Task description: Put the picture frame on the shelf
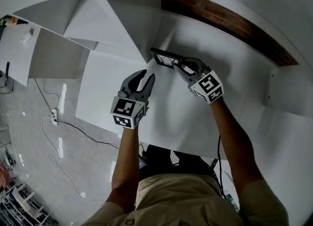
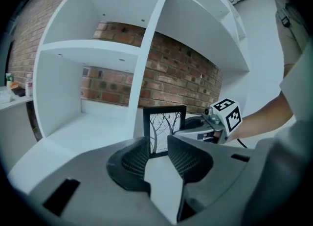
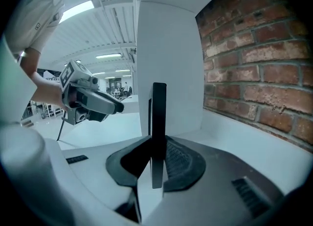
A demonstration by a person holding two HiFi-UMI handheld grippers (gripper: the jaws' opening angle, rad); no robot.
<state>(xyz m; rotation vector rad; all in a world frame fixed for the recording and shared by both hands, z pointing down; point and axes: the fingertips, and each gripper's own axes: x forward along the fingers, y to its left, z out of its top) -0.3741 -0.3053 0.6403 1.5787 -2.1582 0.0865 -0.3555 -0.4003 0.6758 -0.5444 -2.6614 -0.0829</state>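
**Now that the picture frame (image 1: 164, 57) is at the shelf (image 1: 234, 83), the right gripper (image 1: 177, 65) holds it up**

Its fingers pinch the frame by one edge, I think to keep it upright down by the shelf board. The left gripper (image 1: 146, 75) waits near the frame, fingers spread, empty. A white divider wall (image 2: 149, 63) stands just beside the frame and could bump it.

Three cameras, one white shelf (image 1: 110, 76)
Head view looks steeply down; both gripper views look along their jaws, close in, sharing the picture frame (image 2: 165, 124) and brick wall (image 3: 254, 63).
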